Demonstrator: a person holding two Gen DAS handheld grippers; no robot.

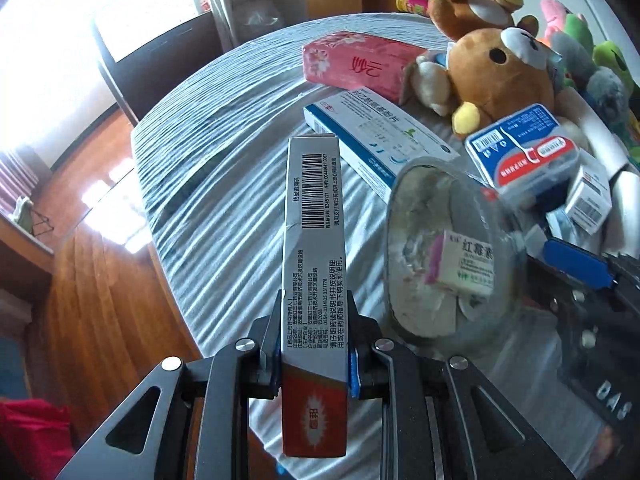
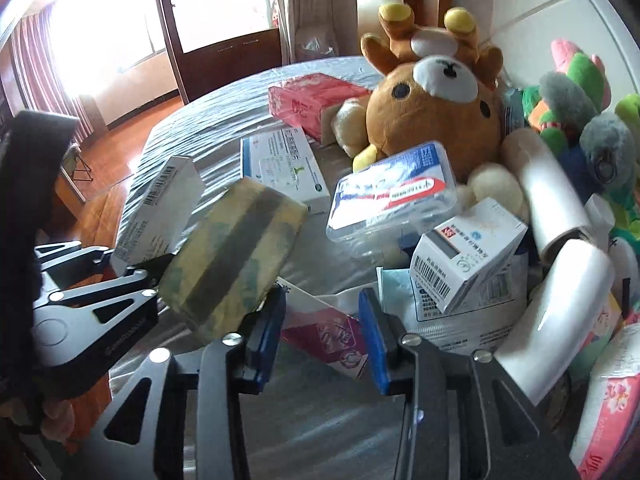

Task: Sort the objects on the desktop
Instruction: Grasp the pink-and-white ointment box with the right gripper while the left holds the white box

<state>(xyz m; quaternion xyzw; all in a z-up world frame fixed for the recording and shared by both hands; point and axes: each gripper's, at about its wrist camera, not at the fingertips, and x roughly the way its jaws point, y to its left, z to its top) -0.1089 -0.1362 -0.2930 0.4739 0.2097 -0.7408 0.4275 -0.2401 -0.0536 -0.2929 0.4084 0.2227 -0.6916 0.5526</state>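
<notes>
My left gripper (image 1: 314,342) is shut on a long grey medicine box with a red end (image 1: 314,264), held above the striped tablecloth; the box also shows in the right wrist view (image 2: 160,208). Beside it stands a clear container (image 1: 440,248) with a small pink-and-white medicine box (image 1: 464,262) inside. My right gripper (image 2: 322,320) is open and empty, over a pink-and-white packet (image 2: 324,336). A clear container with a yellowish base (image 2: 236,252) hangs tilted just left of its fingers.
A blue-and-white long box (image 1: 376,136), a pink tissue pack (image 1: 356,62), a clear plastic case with a blue-and-red label (image 2: 394,192), small white boxes (image 2: 464,252), white rolls (image 2: 556,200) and plush toys (image 2: 436,100) crowd the round table (image 1: 224,128). Wooden floor lies to the left.
</notes>
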